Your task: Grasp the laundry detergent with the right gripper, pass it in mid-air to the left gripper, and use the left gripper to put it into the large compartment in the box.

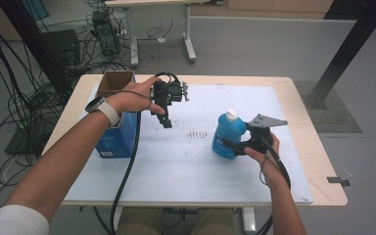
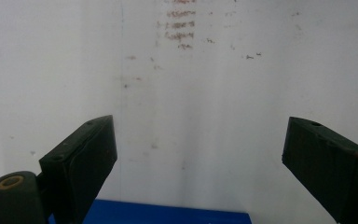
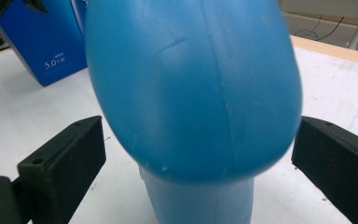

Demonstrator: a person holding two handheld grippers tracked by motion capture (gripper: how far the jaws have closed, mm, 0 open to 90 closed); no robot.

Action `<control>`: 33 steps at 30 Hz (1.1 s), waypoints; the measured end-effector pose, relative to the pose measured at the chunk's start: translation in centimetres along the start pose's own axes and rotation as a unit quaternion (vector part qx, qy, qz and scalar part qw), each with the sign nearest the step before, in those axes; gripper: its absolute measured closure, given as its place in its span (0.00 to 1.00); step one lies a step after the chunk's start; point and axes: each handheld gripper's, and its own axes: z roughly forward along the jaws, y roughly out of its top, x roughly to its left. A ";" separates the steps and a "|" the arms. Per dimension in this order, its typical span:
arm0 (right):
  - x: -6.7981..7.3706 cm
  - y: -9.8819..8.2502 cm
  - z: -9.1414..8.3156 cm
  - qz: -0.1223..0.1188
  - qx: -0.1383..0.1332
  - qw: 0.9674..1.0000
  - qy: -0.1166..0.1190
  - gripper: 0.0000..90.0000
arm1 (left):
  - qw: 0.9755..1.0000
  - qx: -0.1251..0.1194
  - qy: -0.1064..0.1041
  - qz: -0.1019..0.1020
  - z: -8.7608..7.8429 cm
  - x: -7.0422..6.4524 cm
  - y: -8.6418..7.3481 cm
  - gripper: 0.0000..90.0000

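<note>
A blue plastic bottle with a white cap stands on the white mat right of centre. My right gripper reaches in from the right, level with the bottle's lower body. In the right gripper view the bottle sits between the two black pads, which stand wide and right beside its sides without visibly squeezing it. My left gripper hangs above the mat beside the blue box, pointing down. Its jaws stand open over the bare mat with nothing between them.
The blue carton box with an open brown top stands at the table's left. Faint reddish marks dot the mat's middle. Cables trail from both grippers toward the near edge. Floor cables and a desk lie beyond the table.
</note>
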 end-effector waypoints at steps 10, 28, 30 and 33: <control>0.0 -0.4 0.1 0.000 -0.010 1.000 -0.001 0.03 | 1.000 0.002 -0.001 -0.001 0.1 0.0 0.0 0.12; 0.1 -1.0 0.5 0.001 -0.026 1.000 -0.004 0.03 | 1.000 0.003 -0.003 -0.002 0.3 0.0 0.0 0.12; 0.1 -1.0 0.6 0.001 -0.028 1.000 -0.004 0.03 | 1.000 0.003 -0.003 -0.002 0.3 0.0 0.0 0.12; 0.2 -1.0 0.7 0.000 -0.029 1.000 -0.003 0.03 | 1.000 0.003 -0.004 -0.002 0.4 0.0 -0.1 0.12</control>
